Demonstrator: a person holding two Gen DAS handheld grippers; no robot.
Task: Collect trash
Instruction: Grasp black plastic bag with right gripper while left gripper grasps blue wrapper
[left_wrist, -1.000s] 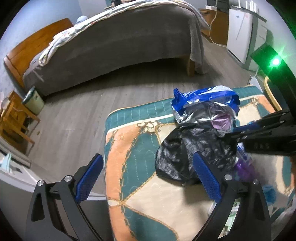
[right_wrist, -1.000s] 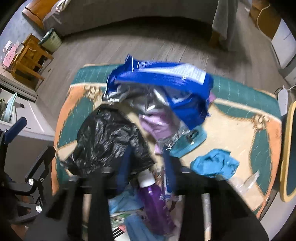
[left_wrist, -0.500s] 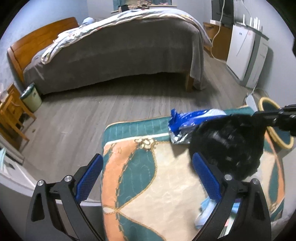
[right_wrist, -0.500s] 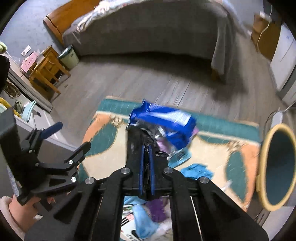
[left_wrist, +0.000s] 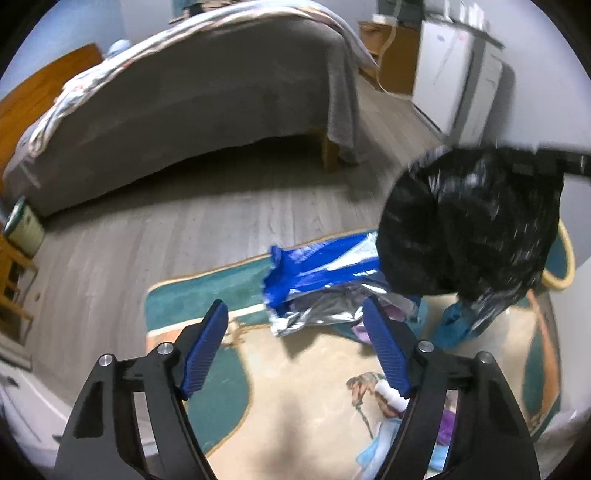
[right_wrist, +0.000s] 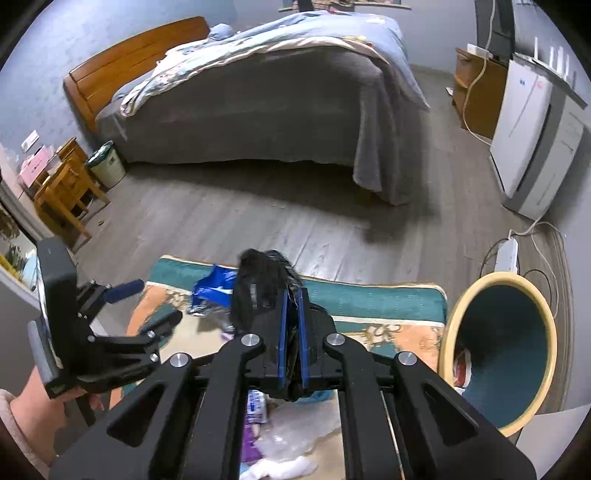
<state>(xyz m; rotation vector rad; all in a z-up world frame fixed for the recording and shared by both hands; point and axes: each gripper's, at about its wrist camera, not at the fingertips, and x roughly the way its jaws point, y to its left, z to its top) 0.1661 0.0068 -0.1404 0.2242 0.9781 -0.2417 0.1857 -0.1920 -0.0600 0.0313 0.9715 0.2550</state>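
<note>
My right gripper (right_wrist: 291, 299) is shut on a crumpled black plastic bag (right_wrist: 258, 288), held up in the air. In the left wrist view the black bag (left_wrist: 469, 229) hangs at the right, above the rug (left_wrist: 221, 387). A blue and silver foil bag (left_wrist: 317, 273) lies on the rug's far side. My left gripper (left_wrist: 295, 310) hovers over the rug with its jaws closing; the foil bag lies beyond them, untouched. A purple bottle with a white cap (left_wrist: 388, 391) and blue scraps (left_wrist: 454, 325) lie nearer on the rug.
A round teal bin with a yellow rim (right_wrist: 498, 350) stands at the rug's right end. Behind are a grey bed (right_wrist: 258, 110), a small waste bin (right_wrist: 107, 166), a wooden stool (right_wrist: 66, 192), a white appliance (right_wrist: 528, 147) and a power strip with cables (right_wrist: 506, 254).
The right gripper shut on the black bag and lifted it off the rug. The left gripper swung toward the foil bag and its jaws narrowed.
</note>
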